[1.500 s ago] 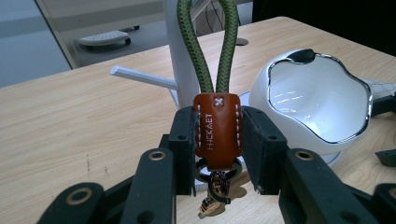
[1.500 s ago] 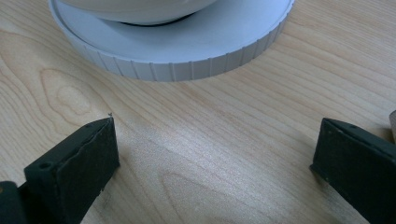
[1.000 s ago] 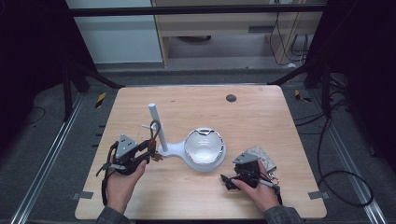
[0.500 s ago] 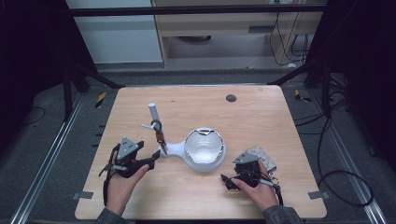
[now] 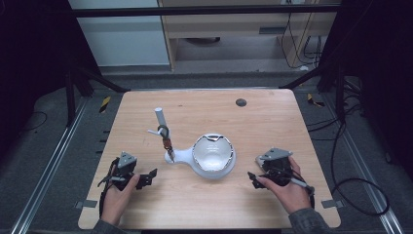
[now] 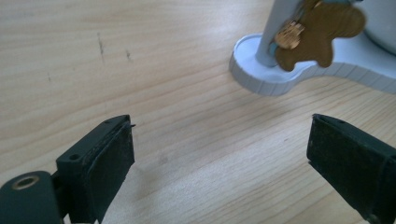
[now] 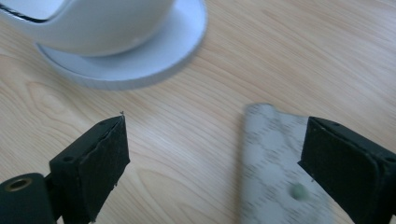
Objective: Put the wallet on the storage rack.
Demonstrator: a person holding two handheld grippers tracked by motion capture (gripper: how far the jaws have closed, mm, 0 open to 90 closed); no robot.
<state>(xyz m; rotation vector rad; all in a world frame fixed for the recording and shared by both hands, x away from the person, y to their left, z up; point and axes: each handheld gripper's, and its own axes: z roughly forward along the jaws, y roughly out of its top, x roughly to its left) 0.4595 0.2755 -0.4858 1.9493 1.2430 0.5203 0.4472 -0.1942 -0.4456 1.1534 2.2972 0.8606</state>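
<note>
Wallet [image 7: 275,163], flat and grey with a diamond print and a small snap stud, lying on the bench [image 5: 272,117] at its near right, just right of the white stand [image 5: 182,157]. The right tool [image 7: 215,140] is over it. Its jaws have just been closing, but they stand apart. The wallet lies between them, close against one pad, while the other pad [image 7: 105,158] is well clear over bare wood, so nothing is gripped yet.

The wallet looks light, thin and soft-sided. It will probably flex or fold if pinched at a corner, and its printed face may be smooth enough to slip. Because it lies flat, one pad would have to get under a long edge. The better hold is judged to be across the narrow width near the middle, clear of the stud, so that it hangs level and does not droop.

The stand carries a shallow bowl [image 5: 212,156] on the right and an upright post on the left. A key ring with a brown gingerbread-man charm [image 6: 322,32] hangs from a hook on the post, low against its foot. The left tool [image 6: 219,140] is at the near left of the bench, short of the stand. Its jaws have just been opening and are released, with nothing between them. The bowl appears empty and would take the wallet laid flat.
</note>
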